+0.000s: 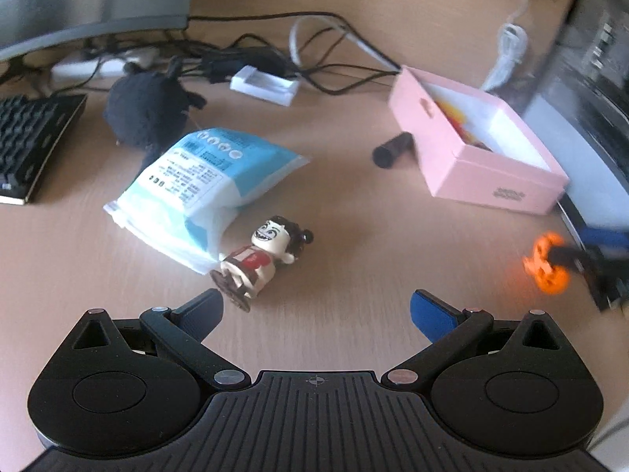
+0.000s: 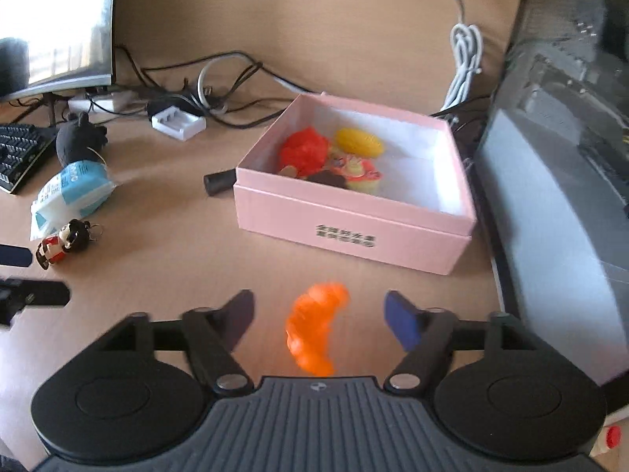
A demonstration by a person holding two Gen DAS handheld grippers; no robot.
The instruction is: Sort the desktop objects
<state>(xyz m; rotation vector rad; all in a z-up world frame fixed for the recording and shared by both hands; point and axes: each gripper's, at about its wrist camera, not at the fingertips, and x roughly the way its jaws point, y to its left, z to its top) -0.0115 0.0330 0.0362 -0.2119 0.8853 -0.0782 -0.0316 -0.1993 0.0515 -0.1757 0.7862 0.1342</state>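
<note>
Matt wood-grain desk (image 2: pixel 177 236), matt pink card box (image 2: pixel 346 232), glossy plastic wipes pkt (image 1: pixel 204 181).

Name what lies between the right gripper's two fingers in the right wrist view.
A blurred orange toy sits between the right gripper's open fingers, touching neither, short of the pink box. The right wrist view shows this.
</note>
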